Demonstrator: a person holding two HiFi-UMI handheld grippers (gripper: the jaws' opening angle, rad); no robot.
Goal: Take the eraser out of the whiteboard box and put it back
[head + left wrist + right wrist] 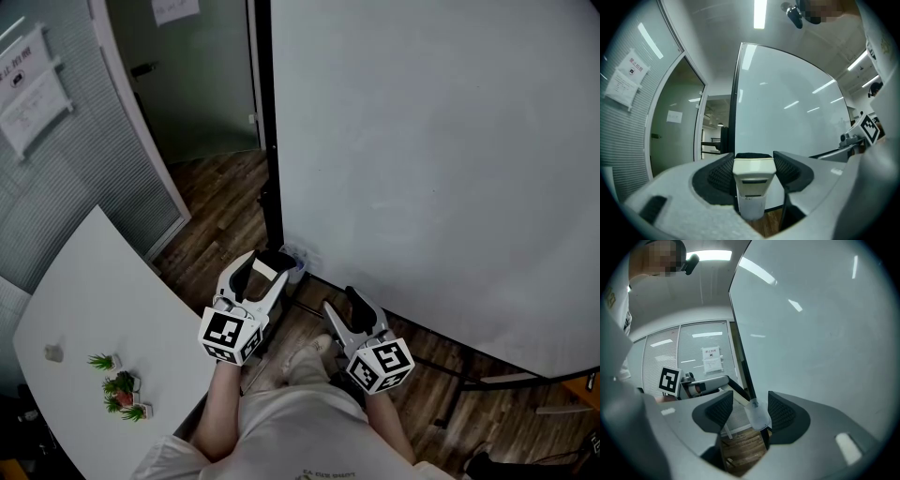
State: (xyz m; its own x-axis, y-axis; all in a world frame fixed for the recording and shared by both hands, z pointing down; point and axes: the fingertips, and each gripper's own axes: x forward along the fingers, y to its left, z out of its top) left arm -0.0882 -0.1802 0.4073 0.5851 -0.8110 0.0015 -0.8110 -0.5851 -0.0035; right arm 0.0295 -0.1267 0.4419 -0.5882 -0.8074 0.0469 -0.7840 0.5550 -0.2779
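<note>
The left gripper (264,274) is clamped on the cream eraser (753,174), right at the translucent whiteboard box (757,415); I cannot tell whether its foot is still inside. The next move likely needs a straight vertical path past the box rim. The right gripper (343,306) is empty, fingers apart. The whiteboard (441,159) crowds 12 o'clock and the table (84,309) 9 o'clock, with open floor at 6.

The right gripper (751,403) has its jaws apart and grips nothing. The clear box (757,416) shows in the gap between them, farther off. The box sits against the dark left edge of the whiteboard (815,333), which spreads above and to the right of it. Left of the box, the left gripper (714,382) holds the eraser (736,395), whose end reaches the box's top. Below the box lies wood floor (740,448). Up and left of the box, a notice (711,359) hangs on blinds (661,357).
</note>
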